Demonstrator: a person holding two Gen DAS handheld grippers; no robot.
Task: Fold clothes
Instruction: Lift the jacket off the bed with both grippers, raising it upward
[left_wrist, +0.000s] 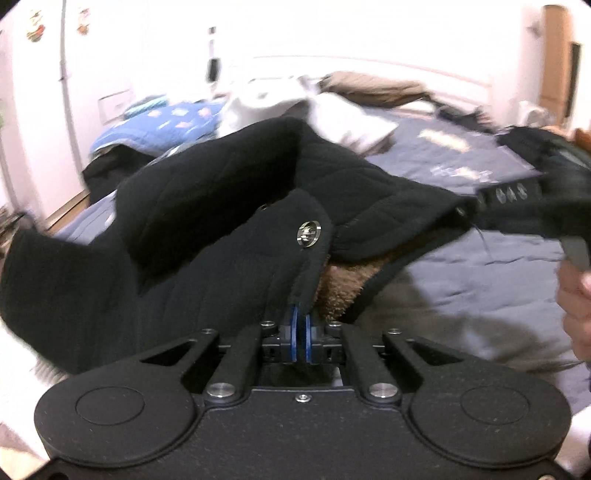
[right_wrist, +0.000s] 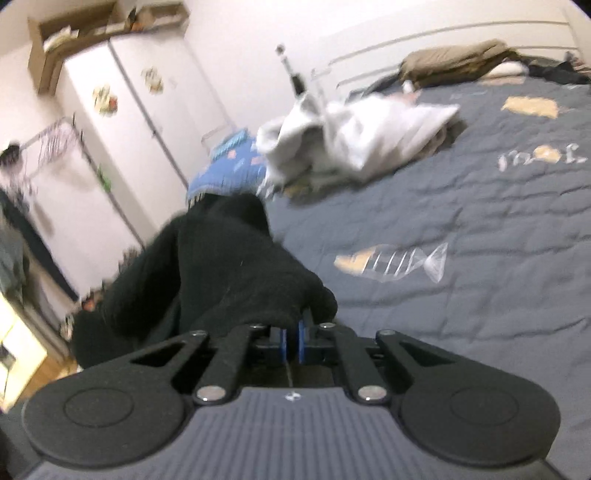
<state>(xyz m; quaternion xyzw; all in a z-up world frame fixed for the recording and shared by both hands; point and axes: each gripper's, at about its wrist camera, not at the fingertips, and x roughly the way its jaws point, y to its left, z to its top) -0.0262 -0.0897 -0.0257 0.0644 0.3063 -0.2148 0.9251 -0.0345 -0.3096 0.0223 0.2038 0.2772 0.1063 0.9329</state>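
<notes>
Both the left gripper (left_wrist: 303, 325) and right gripper (right_wrist: 291, 339) are pinched tight on the black quilted fleece-lined jacket (left_wrist: 221, 206), so I'd pull it taut and lay it flat on the grey quilted bedspread (right_wrist: 461, 229) first.

— What does the garment look like?
— A black quilted jacket (left_wrist: 207, 192) with a brown fleecy lining (left_wrist: 343, 288) and a silver snap button (left_wrist: 308, 232) on its front flap.
— How does it lie?
— Lifted and stretched above the grey-blue bedspread (right_wrist: 461, 229), bunched in heavy folds, its bulk sagging toward the bedspread's left edge.
</notes>
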